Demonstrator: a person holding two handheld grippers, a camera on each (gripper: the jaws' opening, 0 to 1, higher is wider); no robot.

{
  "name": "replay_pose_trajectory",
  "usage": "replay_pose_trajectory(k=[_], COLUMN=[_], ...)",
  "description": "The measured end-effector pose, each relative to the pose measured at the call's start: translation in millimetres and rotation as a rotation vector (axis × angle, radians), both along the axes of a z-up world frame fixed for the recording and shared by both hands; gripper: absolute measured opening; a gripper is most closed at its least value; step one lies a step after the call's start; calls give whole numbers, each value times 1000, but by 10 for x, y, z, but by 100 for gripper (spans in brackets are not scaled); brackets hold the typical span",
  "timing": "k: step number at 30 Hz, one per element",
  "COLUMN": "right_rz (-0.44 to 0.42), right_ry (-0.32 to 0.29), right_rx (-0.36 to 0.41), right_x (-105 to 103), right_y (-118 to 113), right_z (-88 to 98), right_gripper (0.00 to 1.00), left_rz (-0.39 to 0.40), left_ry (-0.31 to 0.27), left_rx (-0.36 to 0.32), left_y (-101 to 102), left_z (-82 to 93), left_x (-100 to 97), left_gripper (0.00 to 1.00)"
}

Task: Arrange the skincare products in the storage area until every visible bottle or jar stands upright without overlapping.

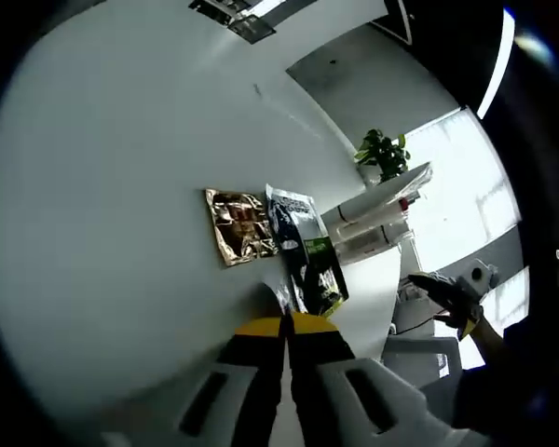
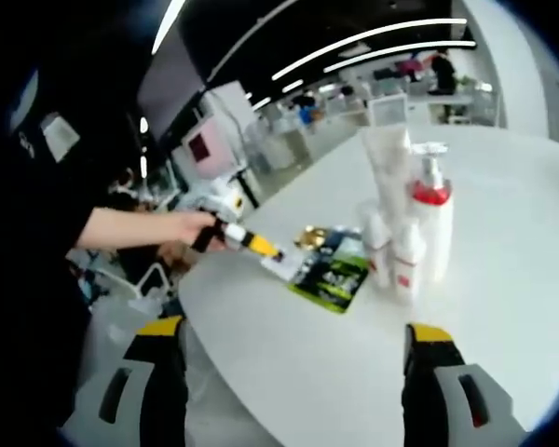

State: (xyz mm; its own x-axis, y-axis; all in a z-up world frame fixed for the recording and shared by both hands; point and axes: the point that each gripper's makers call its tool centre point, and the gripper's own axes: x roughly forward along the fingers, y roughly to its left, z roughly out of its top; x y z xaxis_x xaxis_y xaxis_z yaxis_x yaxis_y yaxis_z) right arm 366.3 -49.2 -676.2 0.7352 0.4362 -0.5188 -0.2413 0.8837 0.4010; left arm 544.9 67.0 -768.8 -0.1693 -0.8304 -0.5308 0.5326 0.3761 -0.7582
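You are working at a round, smooth white bench [image 2: 503, 279] in a large office with long strip lights overhead and a potted plant [image 1: 384, 154] by a bright window at the upper right of the left gripper view.

In the right gripper view, a cluster of skincare products stands upright at the centre right: one tall white tube [image 2: 388, 168], one pump bottle [image 2: 432, 223] with a red collar, and two small white bottles [image 2: 409, 261] with red lettering in front, set close together. Just left of them lie flat sachets: one dark packet with green print [image 2: 334, 277] and one gold foil packet [image 2: 309, 237] partly behind it. The left gripper view gives the same two sachets at centre, the gold one [image 1: 240, 226] crinkled and shiny, the dark one [image 1: 306, 250] glossy.

Your left hand-held gripper [image 1: 285, 323] has its yellow-tipped jaws pressed together, at the near edge of the dark packet; whether they pinch it, you cannot tell. It appears in the right gripper view at centre left [image 2: 261, 246], held by your hand [image 2: 182, 226]. Your right hand-held gripper [image 2: 293, 340] has its jaws spread wide apart above bare bench, holding nothing.
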Motion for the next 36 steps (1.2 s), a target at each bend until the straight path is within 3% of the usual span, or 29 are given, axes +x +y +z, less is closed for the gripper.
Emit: replay_pose_trajectory(k=[18,36], right_rz=[11,5], right_ry=[10,3], right_rx=[6,13], right_x=[-12,-17], right_y=[-3,-24], right_z=[-13,25], right_gripper=[99,99], left_rz=[-39,-35], left_ry=[-12,-38], left_rx=[48,91], left_y=[27,89], left_z=[-39,-23], left_x=[10,60], left_gripper=[1,13])
